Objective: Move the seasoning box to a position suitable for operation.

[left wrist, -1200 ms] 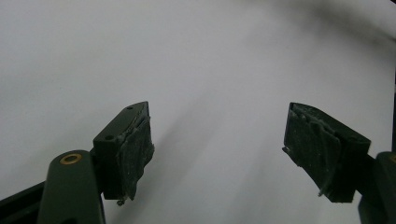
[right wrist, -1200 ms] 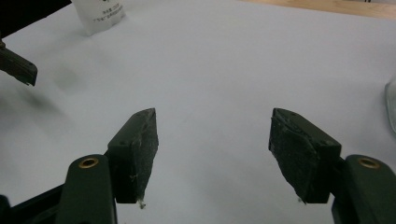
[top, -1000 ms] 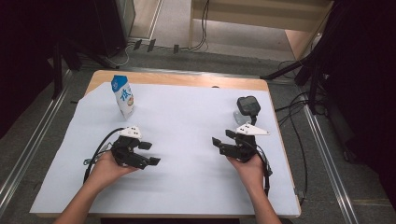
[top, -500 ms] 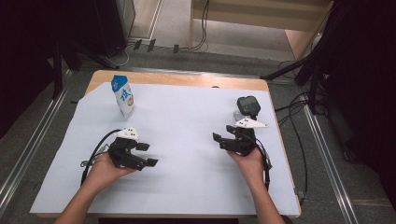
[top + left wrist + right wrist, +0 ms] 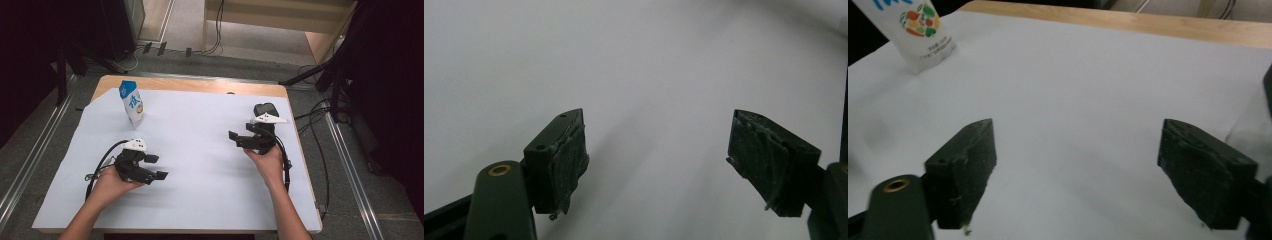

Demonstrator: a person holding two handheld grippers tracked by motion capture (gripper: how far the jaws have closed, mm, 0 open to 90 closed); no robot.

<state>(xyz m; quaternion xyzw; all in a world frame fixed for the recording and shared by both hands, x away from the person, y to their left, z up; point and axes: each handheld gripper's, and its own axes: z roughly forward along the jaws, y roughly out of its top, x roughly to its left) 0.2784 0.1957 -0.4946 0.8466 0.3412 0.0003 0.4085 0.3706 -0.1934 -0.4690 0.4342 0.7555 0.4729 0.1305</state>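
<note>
My left gripper (image 5: 157, 167) rests low over the white sheet (image 5: 200, 125) at the near left, jaws pointing right. In the left gripper view this gripper (image 5: 659, 125) stands open with bare sheet between its pads. My right gripper (image 5: 235, 139) is at the right of the table, jaws pointing left. Its jaws have just been opening, and in the right gripper view it (image 5: 1078, 132) is wide open with nothing between them. A blue and white carton (image 5: 131, 103) stands upright at the far left, well apart from both grippers, and its base (image 5: 915, 32) is at the top left.
A small dark object (image 5: 265, 109) sits just beyond the right gripper near the table's far right. The wooden table edge (image 5: 200, 85) borders the sheet at the back. Cables trail off the right side, with dark stands around the table.
My right hand has moved away from the person, toward the dark object, and its jaws have spread wider. The left hand has stayed where it was.
</note>
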